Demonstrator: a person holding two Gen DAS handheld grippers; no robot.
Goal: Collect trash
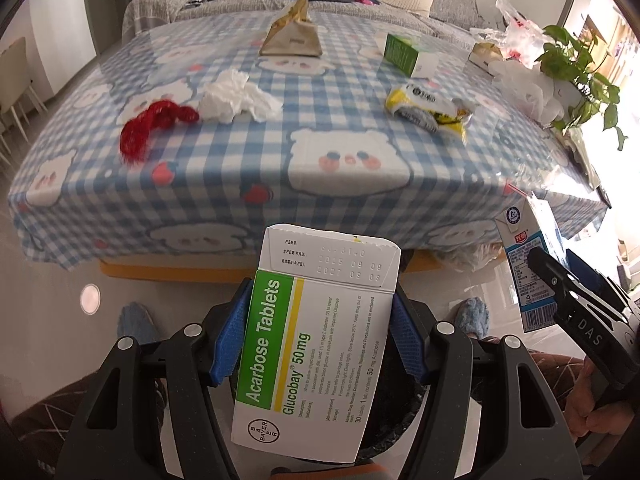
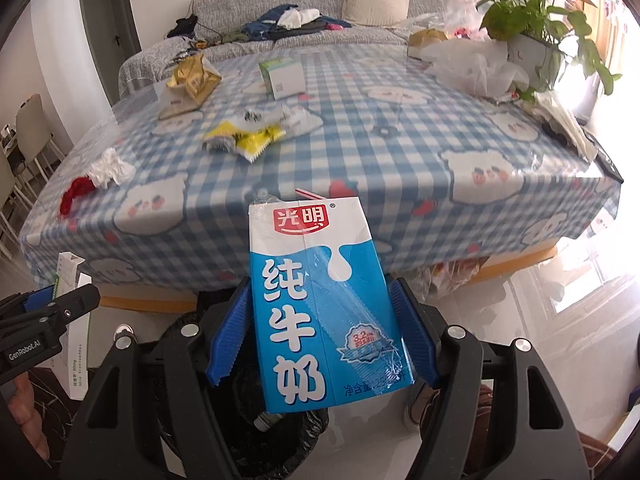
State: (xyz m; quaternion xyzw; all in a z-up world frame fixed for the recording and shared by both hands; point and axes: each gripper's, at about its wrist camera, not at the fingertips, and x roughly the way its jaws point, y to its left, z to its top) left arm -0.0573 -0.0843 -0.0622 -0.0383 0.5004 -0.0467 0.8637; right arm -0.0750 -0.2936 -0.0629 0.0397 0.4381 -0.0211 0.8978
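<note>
My left gripper (image 1: pixel 318 340) is shut on a white and green Acarbose tablet box (image 1: pixel 312 348), held in front of the table over a black-lined trash bin (image 1: pixel 396 428). My right gripper (image 2: pixel 320 336) is shut on a blue and white milk carton (image 2: pixel 324 312) with a straw, held above the same bin (image 2: pixel 280 440). The carton also shows in the left wrist view (image 1: pixel 528 264), and the tablet box shows in the right wrist view (image 2: pixel 74 344). On the table lie a red thread bundle (image 1: pixel 152 128), crumpled white tissue (image 1: pixel 236 98), a yellow wrapper (image 1: pixel 428 108), a brown paper bag (image 1: pixel 294 32) and a green box (image 1: pixel 404 54).
The table (image 1: pixel 348 184) has a blue checked cloth with bear prints. A potted plant (image 2: pixel 532 40) and plastic bags (image 2: pixel 472 64) stand at its right side. A grey sofa (image 2: pixel 280 20) with clothes is behind. Chairs (image 2: pixel 28 140) stand at the left. Slippered feet show on the floor.
</note>
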